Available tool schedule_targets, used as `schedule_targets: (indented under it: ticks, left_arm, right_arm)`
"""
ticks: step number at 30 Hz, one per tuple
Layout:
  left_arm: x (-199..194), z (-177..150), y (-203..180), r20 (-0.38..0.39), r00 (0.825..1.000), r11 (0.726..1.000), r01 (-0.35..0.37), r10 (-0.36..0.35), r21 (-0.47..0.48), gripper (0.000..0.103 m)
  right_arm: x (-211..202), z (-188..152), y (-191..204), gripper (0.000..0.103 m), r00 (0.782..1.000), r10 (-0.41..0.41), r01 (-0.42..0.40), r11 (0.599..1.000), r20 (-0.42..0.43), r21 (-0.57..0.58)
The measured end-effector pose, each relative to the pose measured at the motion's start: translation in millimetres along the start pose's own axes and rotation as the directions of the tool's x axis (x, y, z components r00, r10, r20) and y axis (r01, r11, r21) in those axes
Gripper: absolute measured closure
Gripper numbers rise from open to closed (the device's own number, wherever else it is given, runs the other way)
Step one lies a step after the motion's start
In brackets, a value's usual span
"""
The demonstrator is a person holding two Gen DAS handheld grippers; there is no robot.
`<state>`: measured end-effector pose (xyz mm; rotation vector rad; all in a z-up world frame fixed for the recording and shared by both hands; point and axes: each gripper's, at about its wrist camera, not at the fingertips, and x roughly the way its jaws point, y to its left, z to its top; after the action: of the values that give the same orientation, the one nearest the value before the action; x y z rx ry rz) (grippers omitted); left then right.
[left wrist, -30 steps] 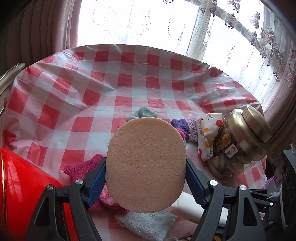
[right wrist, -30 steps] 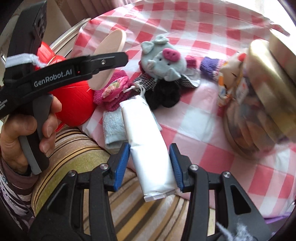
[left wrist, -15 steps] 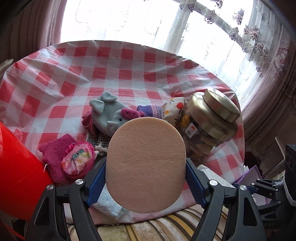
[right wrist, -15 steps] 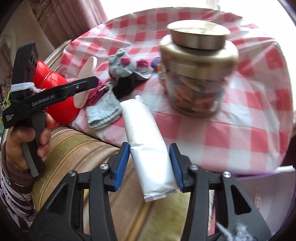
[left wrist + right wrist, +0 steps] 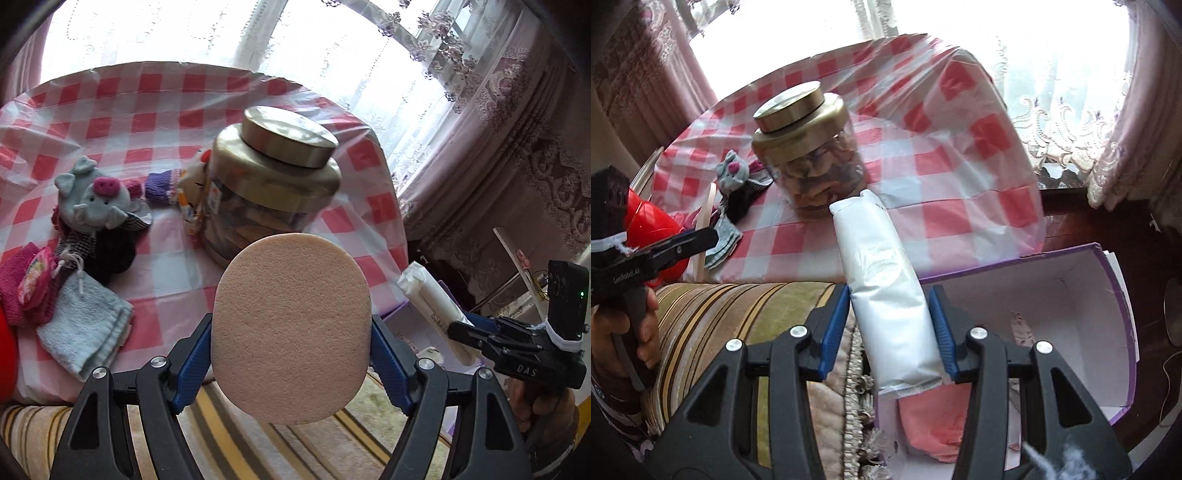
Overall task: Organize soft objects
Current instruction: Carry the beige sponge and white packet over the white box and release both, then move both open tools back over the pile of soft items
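Now both grippers have swung off the table — left gripper (image 5: pixel 291 354) clamps the sponge (image 5: pixel 291 328), right gripper (image 5: pixel 890 328) clamps the pack (image 5: pixel 886 288) above the box (image 5: pixel 1071 295) — drop-off looks close.

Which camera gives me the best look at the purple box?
The right wrist view: the purple box lies open below the right gripper, white inside, with a pink cloth in it. The left wrist view shows only a sliver of it beside the sponge.

My left gripper (image 5: pixel 291 354): black frame, blue ribbed pads, silver screws. My right gripper (image 5: pixel 890 328) looks the same, with a white fluffy tie on its body and a patterned sleeve (image 5: pixel 605 398) beside it.
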<state>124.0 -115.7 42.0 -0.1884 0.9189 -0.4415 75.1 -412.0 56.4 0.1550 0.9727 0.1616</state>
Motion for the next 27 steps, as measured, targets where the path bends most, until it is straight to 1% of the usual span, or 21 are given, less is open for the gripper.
schedule_targets:
  ticks: [6,10,13,14,16,19,21,23,25,27]
  left_arm:
    - [12.2,-12.0,-45.6,-0.055,0.994,0.995,0.096,-0.094,0.029,0.024]
    - [23.8,-20.5,-83.2,-0.098,0.984,0.985,0.156,-0.148,0.079,0.024]
    - [31.7,-22.8,-107.5,-0.113,0.973,0.971,0.212,-0.2,0.107,0.021]
    - [35.3,-22.9,-116.7,-0.127,0.965,0.962,0.245,-0.23,0.12,0.019]
    - [41.7,-23.0,-132.6,-0.154,0.95,0.945,0.293,-0.271,0.147,0.019]
    - [48.1,-22.3,-141.9,-0.165,0.95,0.944,0.291,-0.266,0.152,0.019]
    - [47.9,-22.4,-136.6,-0.168,0.948,0.946,0.295,-0.271,0.138,0.019]
    - [46.4,-22.8,-128.7,-0.163,0.954,0.954,0.274,-0.253,0.124,0.019]
    - [45.2,-21.5,-120.8,-0.156,0.956,0.959,0.266,-0.249,0.102,0.019]
    - [42.1,-18.9,-113.8,-0.141,0.96,0.962,0.257,-0.243,0.09,0.019]
  right_arm:
    - [-23.3,-4.8,-33.1,0.054,0.998,-0.039,0.035,0.995,0.044,0.089]
    - [-32.0,-7.5,-52.4,0.053,0.994,-0.086,0.077,0.987,0.062,0.143]
    - [-35.3,-10.7,-66.4,0.053,0.993,-0.099,0.086,0.979,0.065,0.185]
    - [-35.6,-11.9,-70.0,0.05,0.992,-0.105,0.091,0.976,0.063,0.196]
    - [-33.1,-16.3,-73.2,0.041,0.991,-0.126,0.115,0.975,0.043,0.191]
    - [-27.9,-25.8,-64.0,0.041,0.991,-0.13,0.128,0.986,0.016,0.103]
    - [-19.1,-32.1,-57.9,0.041,0.995,-0.098,0.099,0.993,-0.016,0.062]
    - [-9.3,-39.1,-53.0,0.041,0.995,-0.086,0.087,0.996,-0.049,0.025]
    - [-3.6,-43.2,-50.7,0.041,0.993,-0.094,0.095,0.995,-0.068,0.015]
    - [-2.0,-43.5,-50.8,0.041,0.994,-0.083,0.085,0.996,-0.066,0.034]
